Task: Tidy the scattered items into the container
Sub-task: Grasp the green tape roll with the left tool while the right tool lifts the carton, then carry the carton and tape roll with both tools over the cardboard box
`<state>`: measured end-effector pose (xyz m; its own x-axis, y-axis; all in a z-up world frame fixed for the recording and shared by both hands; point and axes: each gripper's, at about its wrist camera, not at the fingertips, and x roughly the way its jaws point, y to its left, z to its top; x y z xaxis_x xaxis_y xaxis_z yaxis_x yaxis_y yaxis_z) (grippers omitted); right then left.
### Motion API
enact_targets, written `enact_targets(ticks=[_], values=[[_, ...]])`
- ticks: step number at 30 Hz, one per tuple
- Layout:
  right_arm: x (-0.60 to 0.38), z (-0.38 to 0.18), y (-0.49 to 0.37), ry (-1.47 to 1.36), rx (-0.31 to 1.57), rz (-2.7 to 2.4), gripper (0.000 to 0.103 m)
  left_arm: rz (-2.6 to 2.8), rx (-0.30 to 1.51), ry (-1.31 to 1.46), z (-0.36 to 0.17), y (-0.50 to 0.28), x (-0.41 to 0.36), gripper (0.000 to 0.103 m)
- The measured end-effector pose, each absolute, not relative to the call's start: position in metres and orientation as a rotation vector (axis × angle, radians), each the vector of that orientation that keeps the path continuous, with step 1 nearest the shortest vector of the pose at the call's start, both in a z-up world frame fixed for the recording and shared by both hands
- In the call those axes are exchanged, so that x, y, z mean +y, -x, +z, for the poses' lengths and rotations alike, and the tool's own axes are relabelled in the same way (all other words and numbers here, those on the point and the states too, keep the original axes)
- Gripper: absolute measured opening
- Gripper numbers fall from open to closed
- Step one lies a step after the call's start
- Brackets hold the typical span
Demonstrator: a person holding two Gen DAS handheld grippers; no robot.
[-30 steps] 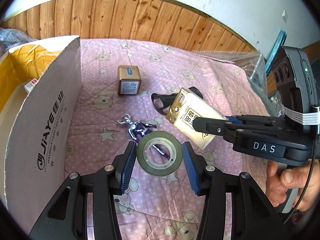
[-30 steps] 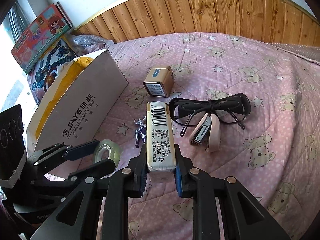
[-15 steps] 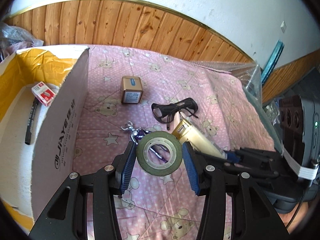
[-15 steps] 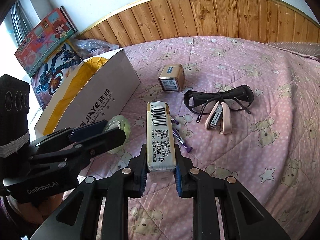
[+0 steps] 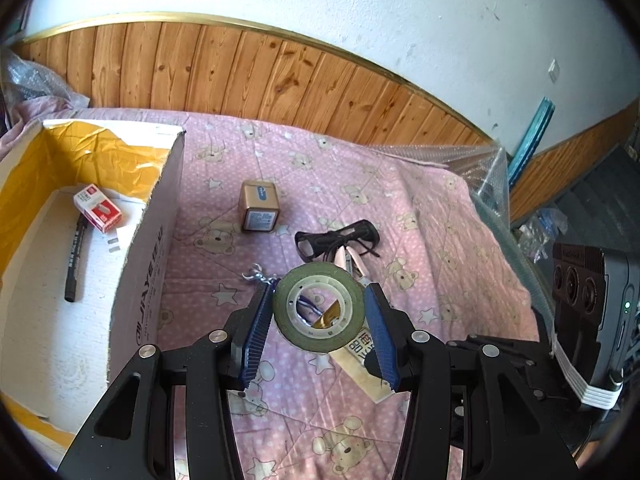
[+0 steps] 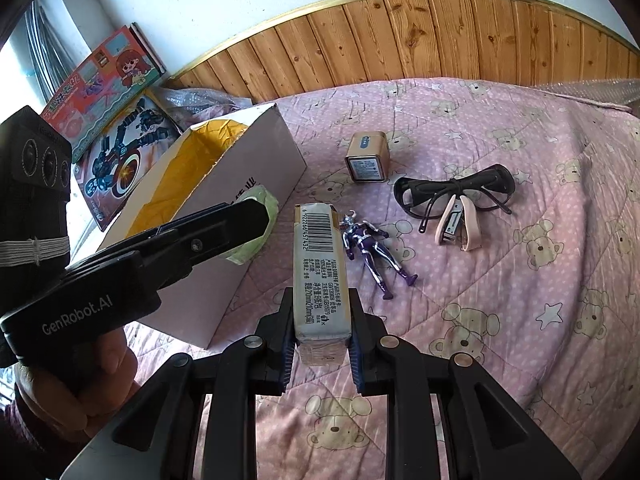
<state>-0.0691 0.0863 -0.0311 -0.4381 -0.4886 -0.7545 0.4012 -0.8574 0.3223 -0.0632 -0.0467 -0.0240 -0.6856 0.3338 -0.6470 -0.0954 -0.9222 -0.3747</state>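
The cardboard box (image 5: 148,264) stands open at the left of the pink bear-print quilt (image 5: 420,216). Its white side wall carries the printed brand "JiAYE", with Chinese characters beside it, and the inside walls are lined with yellow paper. Inside on the white floor lie 1 red-and-white staple box (image 5: 97,207) and 1 black marker pen (image 5: 74,258), the box just beyond the pen's far end.

The left gripper (image 5: 319,311) pinches a roll of green tape (image 5: 319,306) across its outer rim, both blue pads against the roll, which is clear of the quilt. In the right wrist view this gripper's body reads "GenRobot.AI", and the tape (image 6: 250,226) sits close against the box's side wall (image 6: 256,168).

The right gripper (image 6: 321,330) grips a long tissue pack (image 6: 320,268) at its near end, jaws drawn close onto both sides. The pack shows a barcode at the far end, with small Chinese print below it that is not legible.

On the quilt remain a purple-and-silver action figure (image 6: 370,250) just right of the pack, a gold box (image 6: 367,157) farther off, and black safety glasses (image 6: 454,192) with a pink stapler (image 6: 456,224) touching their near side.

2 illustrated toy boxes (image 6: 116,120) stand beyond the cardboard box, at the far left.
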Motion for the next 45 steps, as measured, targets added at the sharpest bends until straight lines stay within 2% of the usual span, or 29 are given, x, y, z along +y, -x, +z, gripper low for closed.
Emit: enact_targets(ticks=[8,21,30,45], values=[[0.065,-0.004,0.06,-1.182,-0.097,-2.29,0.024,2.674,-0.528,1.041,-0.002,0.053,-0.073,0.049],[0.004,0.044,0.064,-1.055,0.002,-2.267,0.024,2.804,-0.764,0.924,0.026,0.026,-0.165,0.049],[-0.045,0.054,0.069,-1.013,0.056,-2.22,0.024,2.861,-0.889,0.947,0.017,0.023,-0.216,0.049],[-0.113,0.053,0.095,-1.068,0.107,-2.144,0.024,2.912,-0.976,1.164,-0.021,0.032,-0.252,0.049]])
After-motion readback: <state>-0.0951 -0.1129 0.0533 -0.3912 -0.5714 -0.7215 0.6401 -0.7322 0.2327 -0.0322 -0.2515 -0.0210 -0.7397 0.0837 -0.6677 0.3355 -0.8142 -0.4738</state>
